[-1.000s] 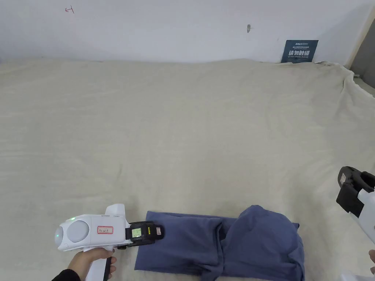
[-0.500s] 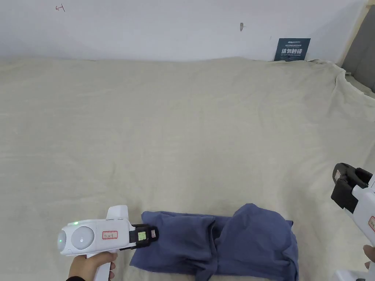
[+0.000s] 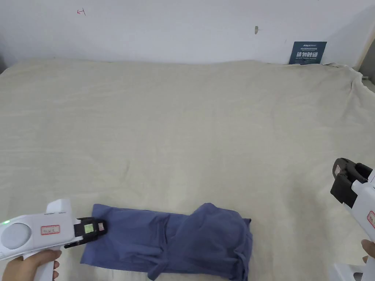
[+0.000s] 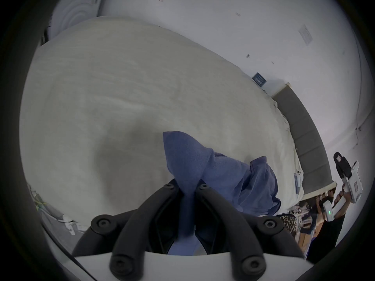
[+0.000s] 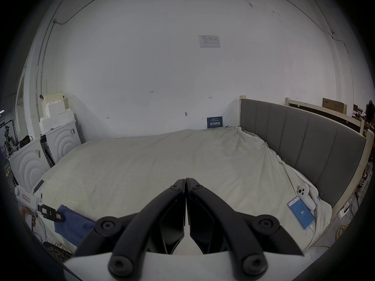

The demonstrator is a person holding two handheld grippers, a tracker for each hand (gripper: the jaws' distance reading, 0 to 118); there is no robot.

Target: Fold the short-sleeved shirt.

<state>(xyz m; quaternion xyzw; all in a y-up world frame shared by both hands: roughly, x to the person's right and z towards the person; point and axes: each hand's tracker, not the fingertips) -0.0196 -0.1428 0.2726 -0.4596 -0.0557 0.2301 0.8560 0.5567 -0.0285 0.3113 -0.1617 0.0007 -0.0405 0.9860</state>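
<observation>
Fingers [image 4: 174, 186] of left gripper [image 4: 186, 188] clamp blue shirt [image 3: 172, 239] edge; right gripper [image 5: 185, 181] closed, empty; sign [image 3: 307, 53] unreadable.

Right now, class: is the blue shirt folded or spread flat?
Partly folded: the blue shirt lies bunched in layers on the bed, one edge pinched by the left gripper.

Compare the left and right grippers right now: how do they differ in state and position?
The left gripper is shut on the blue short-sleeved shirt, pinching its left edge; the right gripper is shut on nothing. The left sits low at the shirt on the cream bed sheet; the right is off to the shirt's right, clear of it. Both have black jaws on white bodies.
</observation>
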